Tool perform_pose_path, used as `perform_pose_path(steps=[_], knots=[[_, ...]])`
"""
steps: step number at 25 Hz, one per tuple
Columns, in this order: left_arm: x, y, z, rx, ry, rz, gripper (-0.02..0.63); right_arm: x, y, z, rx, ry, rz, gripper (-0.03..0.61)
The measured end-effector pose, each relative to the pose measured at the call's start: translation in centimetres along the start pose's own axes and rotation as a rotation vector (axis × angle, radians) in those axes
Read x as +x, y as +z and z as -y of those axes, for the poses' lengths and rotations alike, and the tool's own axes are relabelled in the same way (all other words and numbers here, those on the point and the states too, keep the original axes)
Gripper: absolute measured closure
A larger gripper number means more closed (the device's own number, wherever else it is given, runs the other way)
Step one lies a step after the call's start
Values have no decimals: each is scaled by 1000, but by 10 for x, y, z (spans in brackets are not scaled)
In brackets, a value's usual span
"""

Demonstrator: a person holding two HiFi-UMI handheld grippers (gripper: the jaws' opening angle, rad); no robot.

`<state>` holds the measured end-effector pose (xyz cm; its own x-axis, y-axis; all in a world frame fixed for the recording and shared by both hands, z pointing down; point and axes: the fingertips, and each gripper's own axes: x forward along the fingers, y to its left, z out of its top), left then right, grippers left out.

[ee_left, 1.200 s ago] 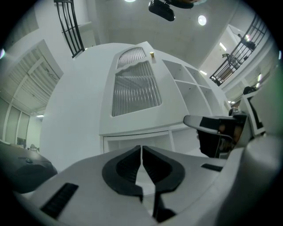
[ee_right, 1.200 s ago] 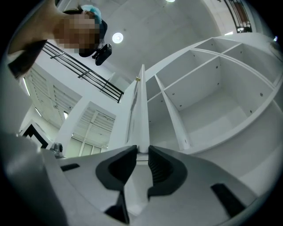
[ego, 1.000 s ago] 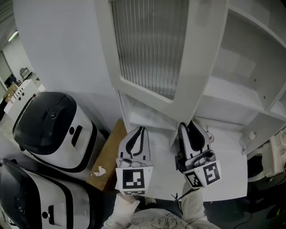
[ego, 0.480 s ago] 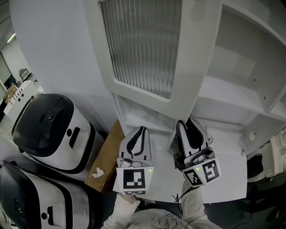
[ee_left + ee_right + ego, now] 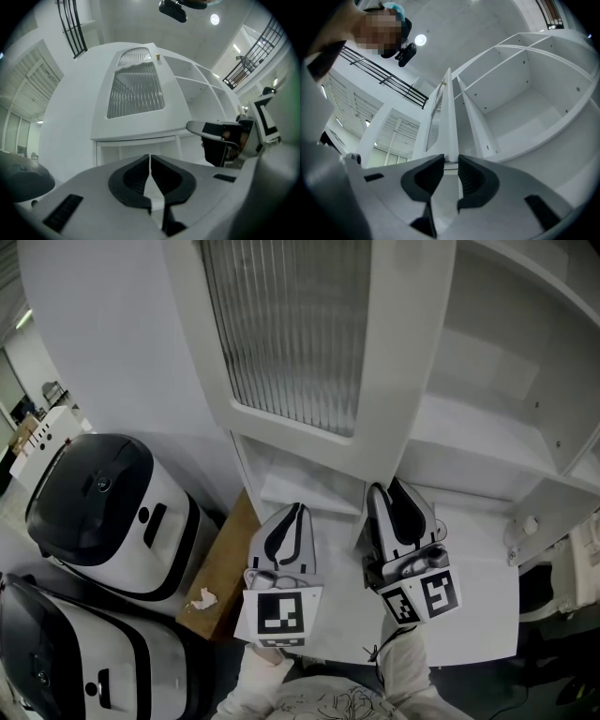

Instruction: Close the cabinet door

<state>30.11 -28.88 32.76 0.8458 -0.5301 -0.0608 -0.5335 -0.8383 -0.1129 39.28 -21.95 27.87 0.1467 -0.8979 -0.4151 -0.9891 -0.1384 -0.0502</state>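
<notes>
Right gripper (image 5: 382,489) has its jaws clamped on the bottom edge of the cabinet door (image 5: 403,381) near its lower corner. In the right gripper view the door's thin white edge (image 5: 449,117) runs straight down between the two pads. The left gripper (image 5: 295,510) hangs just beside it at lower centre, jaws pressed together on nothing. The door stands swung out across the upper centre of the frame, and the cabinet's open shelves (image 5: 487,427) are bare at upper right. I'd judge the close is only starting. Next the right gripper has to carry the edge round its arc toward the shelves, then let go before the jaws get pinched against the frame.
</notes>
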Motion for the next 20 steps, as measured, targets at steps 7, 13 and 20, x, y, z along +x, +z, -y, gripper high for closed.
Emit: perform_pose_path(steps=[7,13,20], knots=[[3,-6,2,-8,7,-14,600,4,-2,6,-16,-33,-9,485],[5,-10,1,-10,9,-24,600,5,-3,12,-20,-61,-8,482],[9,-13,-3,-13,-3,-33,600,10,-5,18,-28,-107,-17,482]])
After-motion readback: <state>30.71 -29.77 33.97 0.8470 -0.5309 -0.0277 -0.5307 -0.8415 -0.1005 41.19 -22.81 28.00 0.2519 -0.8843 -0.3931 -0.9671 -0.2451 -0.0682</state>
